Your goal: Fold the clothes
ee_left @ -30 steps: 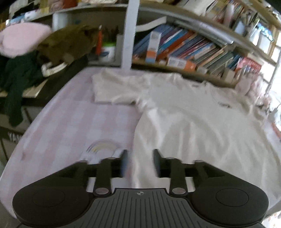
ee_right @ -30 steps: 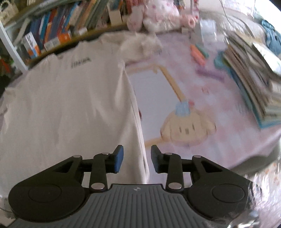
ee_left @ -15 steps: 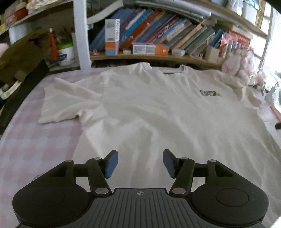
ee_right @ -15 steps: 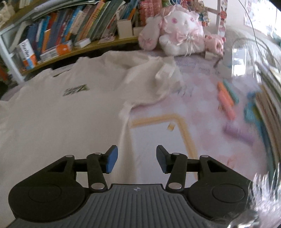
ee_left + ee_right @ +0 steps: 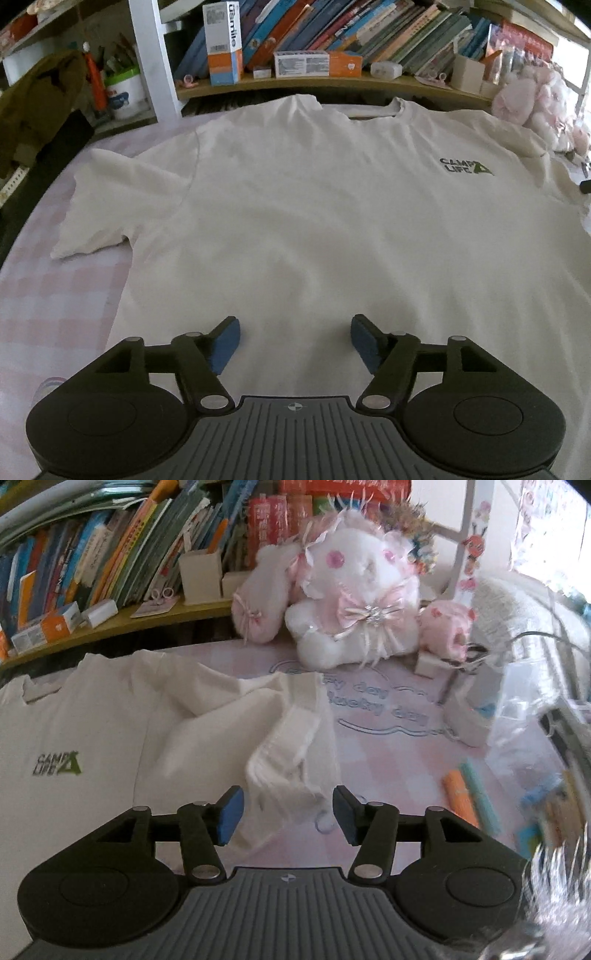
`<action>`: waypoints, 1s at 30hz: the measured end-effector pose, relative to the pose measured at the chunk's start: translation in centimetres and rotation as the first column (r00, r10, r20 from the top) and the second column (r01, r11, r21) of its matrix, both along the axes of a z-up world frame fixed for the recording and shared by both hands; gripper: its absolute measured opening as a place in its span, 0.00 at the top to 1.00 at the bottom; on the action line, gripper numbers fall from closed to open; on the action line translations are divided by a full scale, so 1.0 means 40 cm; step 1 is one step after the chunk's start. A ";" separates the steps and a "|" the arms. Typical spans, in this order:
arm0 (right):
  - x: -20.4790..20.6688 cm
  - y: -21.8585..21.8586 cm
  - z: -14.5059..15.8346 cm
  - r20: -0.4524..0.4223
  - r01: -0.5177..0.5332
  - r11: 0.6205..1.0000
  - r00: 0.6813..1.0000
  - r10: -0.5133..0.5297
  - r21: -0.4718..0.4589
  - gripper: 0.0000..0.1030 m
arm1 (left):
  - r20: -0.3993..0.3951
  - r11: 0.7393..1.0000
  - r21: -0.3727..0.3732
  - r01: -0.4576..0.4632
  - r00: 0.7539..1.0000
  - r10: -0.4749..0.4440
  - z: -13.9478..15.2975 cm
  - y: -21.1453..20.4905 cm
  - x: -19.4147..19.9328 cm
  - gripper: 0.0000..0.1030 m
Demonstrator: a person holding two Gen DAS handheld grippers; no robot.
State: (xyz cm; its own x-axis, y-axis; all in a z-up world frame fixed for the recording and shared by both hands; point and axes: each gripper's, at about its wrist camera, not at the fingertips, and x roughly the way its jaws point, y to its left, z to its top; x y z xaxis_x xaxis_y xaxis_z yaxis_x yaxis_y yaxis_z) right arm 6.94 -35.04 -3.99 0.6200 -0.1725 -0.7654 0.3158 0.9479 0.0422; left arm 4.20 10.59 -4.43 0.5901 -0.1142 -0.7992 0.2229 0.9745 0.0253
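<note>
Shirt (image 5: 332, 229): white T-shirt, spread face up on a pink checked cloth (image 5: 55, 306) covering the table. Collar (image 5: 373, 109) at the far edge, toward the bookshelf (image 5: 332, 79); hem toward the camera. Long axis runs from the near edge to the shelf. Small green-and-black chest logo (image 5: 466, 167), reading "CAMP LIFE".

Left sleeve (image 5: 107, 206): lies flat, pointing out to the left.

Right sleeve (image 5: 280, 734): crumpled and bunched, folds rising off the cloth.

Left gripper (image 5: 295, 343): fingers wide apart, holding nothing. It sits above the lower body of the shirt, fabric showing between and beyond the blue pads (image 5: 223, 345). Whether the pads touch the fabric cannot be told.

Right gripper (image 5: 287, 818): fingers wide apart, holding nothing. The bunched sleeve lies directly ahead of the gap, its near end between the two pads (image 5: 231, 816); contact cannot be told. The shirt body extends to the left of this gripper.

Surroundings: plush toy (image 5: 354, 602), white and pink, against the shelf beyond the right sleeve; orange marker (image 5: 460, 797) on the cloth to the right of the gripper; olive garment (image 5: 37, 107) at far left.
</note>
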 end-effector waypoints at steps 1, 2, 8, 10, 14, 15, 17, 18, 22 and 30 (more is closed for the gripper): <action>0.010 -0.010 -0.008 -0.016 0.008 1.000 1.000 -0.008 0.019 0.68 | -0.004 1.000 0.002 -0.001 1.000 0.001 -0.003 -0.003 0.003 0.32; 0.013 -0.018 -0.011 -0.025 0.025 0.999 0.999 -0.024 0.029 0.87 | -0.009 1.000 0.004 -0.003 1.000 0.003 -0.006 -0.005 0.006 0.32; -0.095 -0.079 -0.018 -0.030 0.311 0.930 0.950 -0.311 0.194 0.52 | -0.015 1.000 0.007 0.013 1.000 -0.013 -0.016 -0.006 0.019 0.27; -0.107 -0.082 -0.025 -0.056 0.309 0.936 0.951 -0.304 0.169 0.52 | -0.018 0.999 0.005 0.036 0.999 -0.036 -0.017 -0.001 0.022 0.26; -0.109 -0.076 0.015 -0.007 0.256 0.960 0.966 -0.257 0.111 0.52 | -0.026 0.997 0.003 0.079 0.997 -0.079 -0.019 0.007 0.024 0.25; -0.101 -0.072 0.027 0.010 0.234 0.968 0.972 -0.235 0.087 0.52 | -0.027 0.996 0.002 0.086 0.996 -0.086 -0.019 0.008 0.025 0.24; -0.075 -0.061 0.041 0.021 0.215 0.975 0.976 -0.216 0.059 0.55 | -0.032 0.995 0.003 0.100 0.994 -0.100 -0.020 0.009 0.027 0.22; -0.061 -0.050 0.045 0.024 0.200 0.978 0.979 -0.202 0.053 0.58 | -0.035 0.994 0.004 0.107 0.994 -0.106 -0.021 0.009 0.029 0.22; -0.004 0.026 0.050 0.023 0.109 0.993 0.994 -0.110 0.042 0.59 | -0.046 0.993 -0.001 0.114 0.992 -0.114 -0.018 0.010 0.046 0.21; 0.087 0.192 0.045 0.014 -0.116 0.993 0.993 0.116 -0.015 0.57 | 0.052 0.987 -0.025 0.160 0.986 -0.158 0.031 0.022 0.139 0.21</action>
State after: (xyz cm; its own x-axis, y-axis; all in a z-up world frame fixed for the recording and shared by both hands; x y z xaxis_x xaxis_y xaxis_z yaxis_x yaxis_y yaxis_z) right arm 10.42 -27.36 -2.18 0.6478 -0.1099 -0.7539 0.2033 0.9786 0.0320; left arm 9.76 11.48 -3.21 0.6015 -0.2324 -0.7643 0.3742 0.9273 0.0125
